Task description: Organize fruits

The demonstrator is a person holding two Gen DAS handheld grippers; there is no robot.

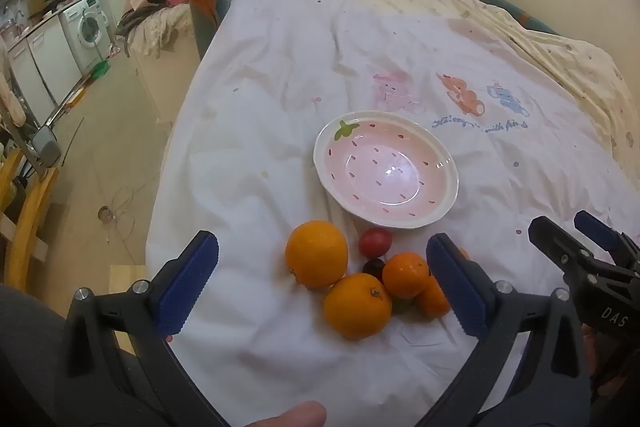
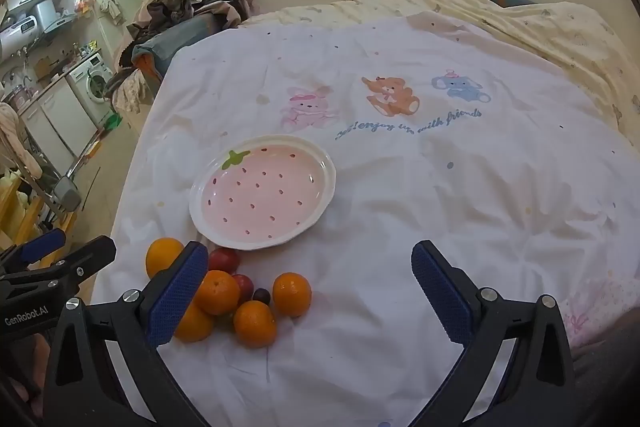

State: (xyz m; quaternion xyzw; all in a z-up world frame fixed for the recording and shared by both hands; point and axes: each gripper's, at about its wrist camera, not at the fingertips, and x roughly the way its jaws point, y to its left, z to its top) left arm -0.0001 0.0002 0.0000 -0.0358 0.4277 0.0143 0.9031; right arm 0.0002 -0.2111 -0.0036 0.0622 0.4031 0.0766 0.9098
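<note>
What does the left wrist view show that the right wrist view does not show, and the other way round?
Only the left wrist view: the left gripper open around the fruit pile, and a fingertip at the bottom edge. Only the right wrist view: the right gripper open above bare sheet, and the whole bear print, undistorted. Both share: the empty strawberry bowl, the oranges and small red fruits beside it, the white sheet.

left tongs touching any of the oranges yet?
Apart. The left wrist view shows the left tongs wide open, with white sheet between the left pad and the big orange. The right pad only overlaps the pile in the picture.
</note>
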